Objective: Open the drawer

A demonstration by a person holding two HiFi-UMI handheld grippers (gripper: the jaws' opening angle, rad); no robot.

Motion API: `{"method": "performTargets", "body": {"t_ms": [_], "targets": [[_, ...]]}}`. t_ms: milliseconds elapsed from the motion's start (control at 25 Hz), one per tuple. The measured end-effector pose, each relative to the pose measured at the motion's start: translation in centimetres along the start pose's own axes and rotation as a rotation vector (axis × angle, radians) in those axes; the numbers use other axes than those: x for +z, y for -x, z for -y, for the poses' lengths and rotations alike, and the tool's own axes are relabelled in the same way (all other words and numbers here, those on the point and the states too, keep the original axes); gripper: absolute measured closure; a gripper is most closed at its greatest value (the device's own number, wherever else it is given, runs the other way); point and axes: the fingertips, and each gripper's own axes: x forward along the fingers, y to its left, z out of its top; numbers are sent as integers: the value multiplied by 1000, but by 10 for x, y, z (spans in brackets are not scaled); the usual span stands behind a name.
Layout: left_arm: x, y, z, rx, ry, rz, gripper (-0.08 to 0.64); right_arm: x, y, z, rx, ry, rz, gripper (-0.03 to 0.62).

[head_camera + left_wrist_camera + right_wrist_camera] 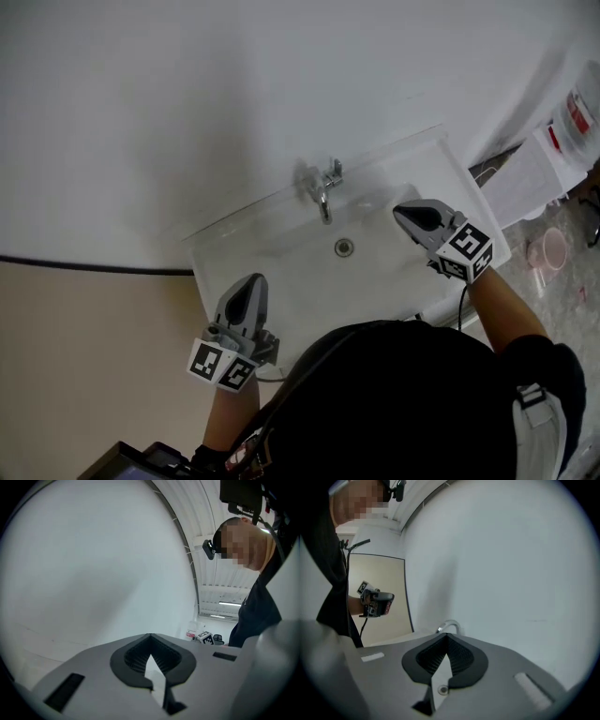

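Note:
No drawer shows in any view. In the head view both grippers are held up over a white sink with a chrome faucet. My left gripper hovers over the sink's near left edge and points at the wall. My right gripper hangs over the basin's right side, its tip towards the faucet. In the left gripper view the left gripper has its jaws together with nothing between them. The right gripper is likewise shut and empty, with the faucet just past its tip.
A plain white wall rises behind the sink, and a beige panel lies to the left. A pink cup and white papers sit to the right. The person's dark torso hides whatever is under the sink.

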Motion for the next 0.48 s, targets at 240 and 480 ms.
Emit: {"method": "performTargets", "body": {"t_ms": [240, 480], "targets": [[18, 59, -38, 124, 20, 79, 568, 57, -76, -82, 191, 18, 18, 592], [33, 90, -49, 166, 15, 108, 568, 88, -111, -138, 289, 78, 31, 592]]}}
